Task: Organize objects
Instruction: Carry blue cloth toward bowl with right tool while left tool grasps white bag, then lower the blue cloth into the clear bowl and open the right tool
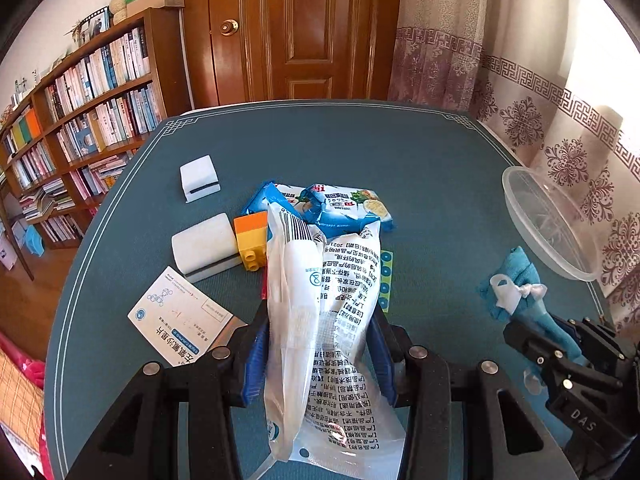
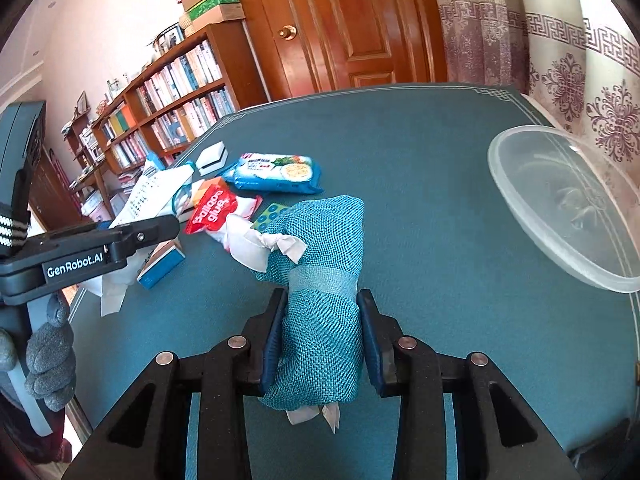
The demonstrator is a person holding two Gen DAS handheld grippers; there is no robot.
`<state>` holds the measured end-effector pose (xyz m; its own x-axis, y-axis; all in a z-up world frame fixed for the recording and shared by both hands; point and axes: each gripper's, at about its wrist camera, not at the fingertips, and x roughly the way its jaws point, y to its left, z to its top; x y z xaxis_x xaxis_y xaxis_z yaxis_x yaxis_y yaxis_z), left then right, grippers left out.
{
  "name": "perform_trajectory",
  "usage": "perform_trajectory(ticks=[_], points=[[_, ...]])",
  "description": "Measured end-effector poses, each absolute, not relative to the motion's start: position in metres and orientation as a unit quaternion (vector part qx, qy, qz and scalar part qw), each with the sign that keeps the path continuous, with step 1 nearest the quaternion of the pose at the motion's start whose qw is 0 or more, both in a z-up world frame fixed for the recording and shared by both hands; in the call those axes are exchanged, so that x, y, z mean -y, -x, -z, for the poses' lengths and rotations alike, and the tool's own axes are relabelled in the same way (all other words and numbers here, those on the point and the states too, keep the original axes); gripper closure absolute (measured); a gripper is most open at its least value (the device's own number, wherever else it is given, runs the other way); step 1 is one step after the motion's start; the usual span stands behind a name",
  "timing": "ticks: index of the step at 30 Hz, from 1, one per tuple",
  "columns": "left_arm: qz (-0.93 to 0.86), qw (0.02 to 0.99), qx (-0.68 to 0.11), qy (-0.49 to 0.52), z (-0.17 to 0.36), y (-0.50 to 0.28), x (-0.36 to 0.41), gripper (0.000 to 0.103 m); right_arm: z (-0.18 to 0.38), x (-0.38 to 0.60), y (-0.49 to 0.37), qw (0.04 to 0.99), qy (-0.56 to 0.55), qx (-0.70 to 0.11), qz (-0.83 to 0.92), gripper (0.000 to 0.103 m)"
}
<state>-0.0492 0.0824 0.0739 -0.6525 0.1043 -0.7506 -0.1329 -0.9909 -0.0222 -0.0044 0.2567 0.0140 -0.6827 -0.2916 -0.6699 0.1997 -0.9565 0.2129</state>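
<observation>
My left gripper is shut on a white plastic packet printed with black text, held above the blue table mat. My right gripper is shut on a rolled teal cloth with a white ribbon tag; the cloth also shows in the left wrist view, at the right. A clear plastic bowl stands at the right edge of the table, also visible in the left wrist view. The left gripper's side shows at the left of the right wrist view.
On the mat lie a blue snack packet, an orange-yellow toy brick, two white blocks, a medicine box, a red balloon-glue packet and a green sticker card. Bookshelf and door beyond.
</observation>
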Motion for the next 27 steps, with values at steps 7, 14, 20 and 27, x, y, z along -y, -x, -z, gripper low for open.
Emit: perform_trajectory(ticks=[7,14,20,27], points=[[-0.906,0.09,-0.034,0.411,-0.073,0.048,-0.106,0.056,-0.038,-0.317,0.011,0.047,-0.357,0.062,0.931,0.067],[-0.904,0.108,-0.048,0.41,-0.073,0.046,-0.125,0.056,-0.048,-0.379,0.034,-0.038,-0.346,0.072,0.935,0.067],[-0.905,0.118,-0.055,0.405,-0.076,0.045,-0.136,0.056,-0.042,-0.41,0.052,-0.09,-0.353,0.077,0.928,0.067],[-0.902,0.124,-0.059,0.408,-0.073,0.048,-0.145,0.056,-0.033,-0.43,0.068,-0.123,-0.364,0.079,0.92,0.067]])
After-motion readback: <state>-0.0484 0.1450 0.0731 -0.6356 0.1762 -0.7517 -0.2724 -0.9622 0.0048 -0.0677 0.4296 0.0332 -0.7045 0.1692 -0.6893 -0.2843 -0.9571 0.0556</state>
